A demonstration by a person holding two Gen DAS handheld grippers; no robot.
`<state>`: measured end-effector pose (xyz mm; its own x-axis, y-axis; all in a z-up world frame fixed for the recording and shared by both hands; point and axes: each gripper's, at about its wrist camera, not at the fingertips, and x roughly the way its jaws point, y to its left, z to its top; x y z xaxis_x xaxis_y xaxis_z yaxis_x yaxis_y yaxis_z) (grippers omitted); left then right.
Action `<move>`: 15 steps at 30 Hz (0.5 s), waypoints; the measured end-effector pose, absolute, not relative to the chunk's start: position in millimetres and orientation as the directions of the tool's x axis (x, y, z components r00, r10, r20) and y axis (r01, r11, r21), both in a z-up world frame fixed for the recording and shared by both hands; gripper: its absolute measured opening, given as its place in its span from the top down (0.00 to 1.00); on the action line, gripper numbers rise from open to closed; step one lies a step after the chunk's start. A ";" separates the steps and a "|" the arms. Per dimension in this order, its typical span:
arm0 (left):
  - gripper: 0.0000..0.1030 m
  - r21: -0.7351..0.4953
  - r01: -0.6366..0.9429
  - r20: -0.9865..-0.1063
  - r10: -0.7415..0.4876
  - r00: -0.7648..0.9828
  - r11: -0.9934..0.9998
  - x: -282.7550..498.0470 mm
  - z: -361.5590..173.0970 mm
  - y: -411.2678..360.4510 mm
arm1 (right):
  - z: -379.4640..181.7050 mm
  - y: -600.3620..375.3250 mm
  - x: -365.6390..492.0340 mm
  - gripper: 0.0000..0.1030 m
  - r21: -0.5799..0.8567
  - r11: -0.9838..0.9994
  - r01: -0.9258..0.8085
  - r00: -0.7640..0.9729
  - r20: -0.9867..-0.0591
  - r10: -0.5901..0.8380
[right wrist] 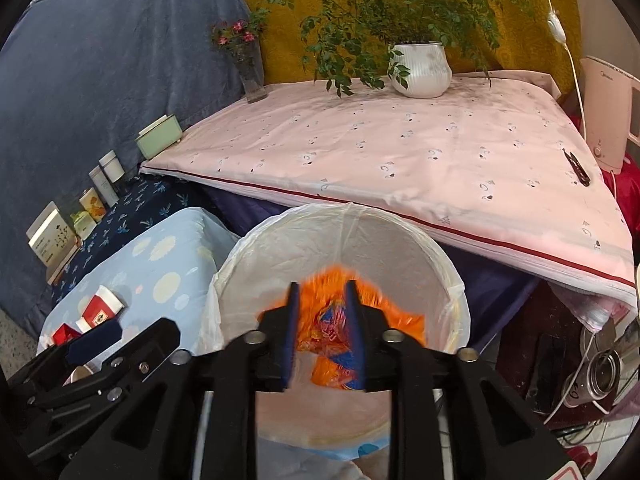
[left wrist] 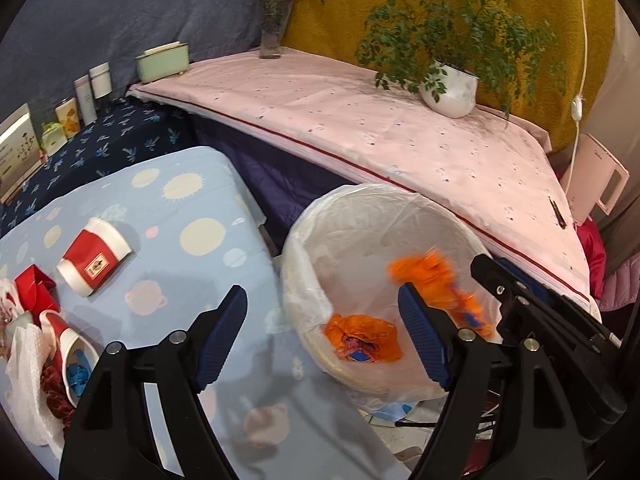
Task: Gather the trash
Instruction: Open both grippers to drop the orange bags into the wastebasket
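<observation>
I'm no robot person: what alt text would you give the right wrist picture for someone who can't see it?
The right claw hangs over a white lined trash bin, with a blurred orange wrapper between its fingers. The left claw shows at lower left, above a blue table with a red cup.

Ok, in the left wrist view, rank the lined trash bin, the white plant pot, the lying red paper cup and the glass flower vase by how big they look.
1. Lined trash bin, by far.
2. Red paper cup, though it lies nearer the camera.
3. White plant pot.
4. Glass flower vase.
The pot and vase stand farthest back, so their true sizes are unsure.
</observation>
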<state>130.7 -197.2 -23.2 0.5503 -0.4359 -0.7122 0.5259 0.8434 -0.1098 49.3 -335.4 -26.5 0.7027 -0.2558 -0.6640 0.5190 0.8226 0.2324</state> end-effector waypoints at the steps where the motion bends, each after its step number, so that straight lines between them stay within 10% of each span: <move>1: 0.26 -0.107 0.517 -0.711 -0.429 0.557 0.849 131.1 -23.4 -193.7 | -25.3 -334.4 49.0 0.62 0.231 0.823 0.519 0.705 -0.660 -0.259; 15: 0.20 -0.122 0.383 -0.704 -0.352 0.617 0.916 126.7 -13.7 -115.6 | -1.4 -279.0 49.2 0.60 0.228 0.870 0.437 0.740 -0.641 -0.204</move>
<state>126.7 -115.6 -13.7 0.6167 -0.3519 -0.7042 0.3834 0.9155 -0.1218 49.2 -279.0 -1.4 0.7399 -0.2042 -0.6410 0.4373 0.8701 0.2276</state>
